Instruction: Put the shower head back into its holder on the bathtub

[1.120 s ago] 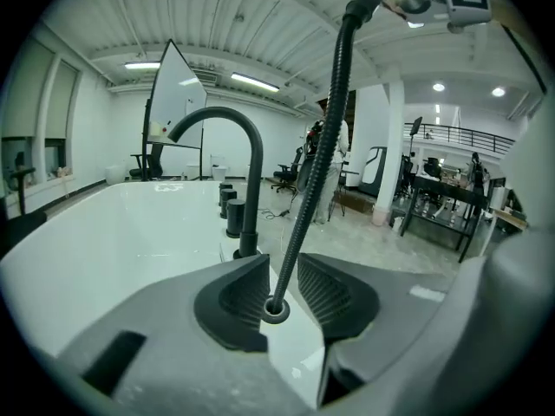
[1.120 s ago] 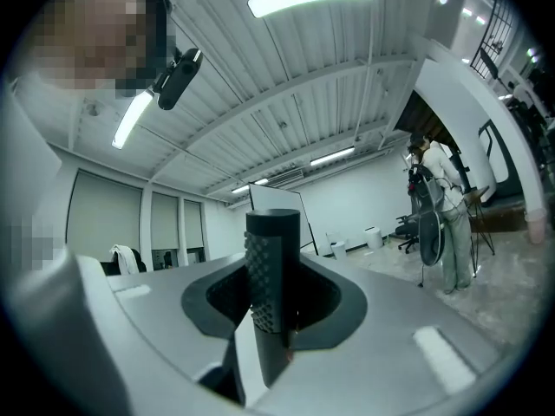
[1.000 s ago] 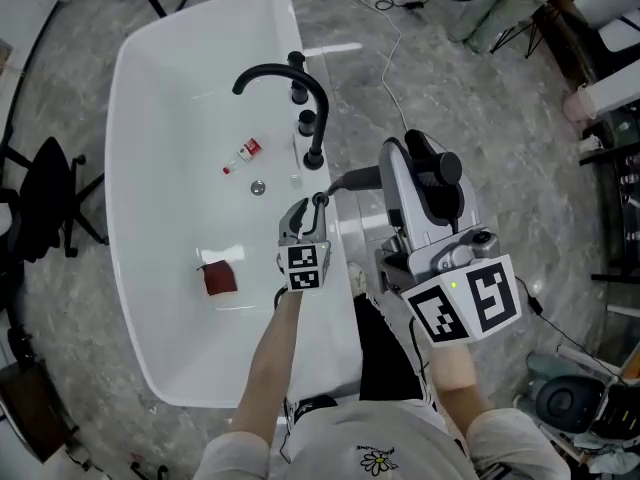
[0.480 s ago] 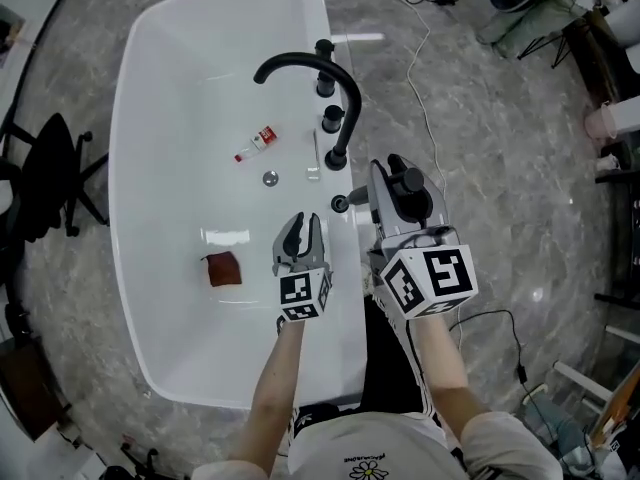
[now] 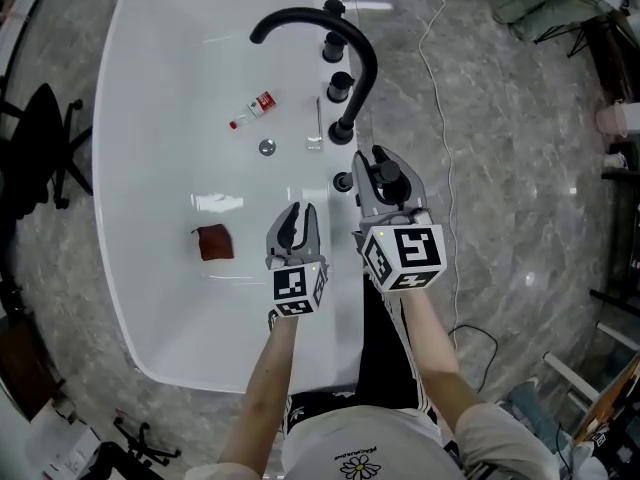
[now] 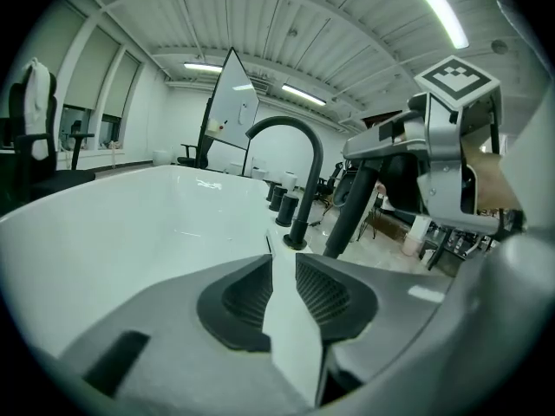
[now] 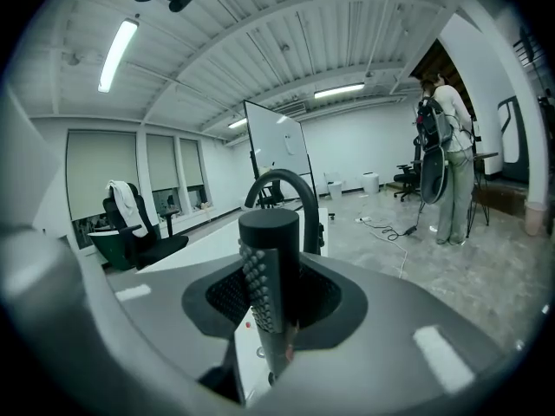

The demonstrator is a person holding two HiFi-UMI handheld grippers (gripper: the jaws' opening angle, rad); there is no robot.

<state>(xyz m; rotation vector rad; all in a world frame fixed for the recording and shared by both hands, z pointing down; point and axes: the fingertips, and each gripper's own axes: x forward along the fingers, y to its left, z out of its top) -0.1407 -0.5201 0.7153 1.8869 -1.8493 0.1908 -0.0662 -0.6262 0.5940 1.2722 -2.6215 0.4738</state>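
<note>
My right gripper [image 5: 384, 174] is shut on the black shower head [image 5: 390, 176], which stands upright between its pads [image 7: 270, 276]. It hangs just right of the small black holder [image 5: 343, 181] on the rim of the white bathtub [image 5: 150, 298]. The shower head's handle [image 6: 351, 211] slants down towards the rim beside the arched black faucet [image 5: 330, 28]. My left gripper [image 5: 297, 218] hovers over the tub's right rim, a little left of the right one. Its jaws are closing with nothing between them; only the white rim shows through the gap [image 6: 282, 289].
Two black knobs [image 5: 340, 86] stand on the rim behind the holder. In the tub lie a small red-and-white bottle [image 5: 255, 106], a brown cloth [image 5: 212, 242] and the drain [image 5: 266, 147]. A cable [image 5: 440, 78] runs across the marble floor. A person [image 7: 442, 154] stands far off.
My right gripper has come down with the shower head to the tub rim beside the holder. The left gripper has shifted a little over the rim and its jaws have narrowed.
</note>
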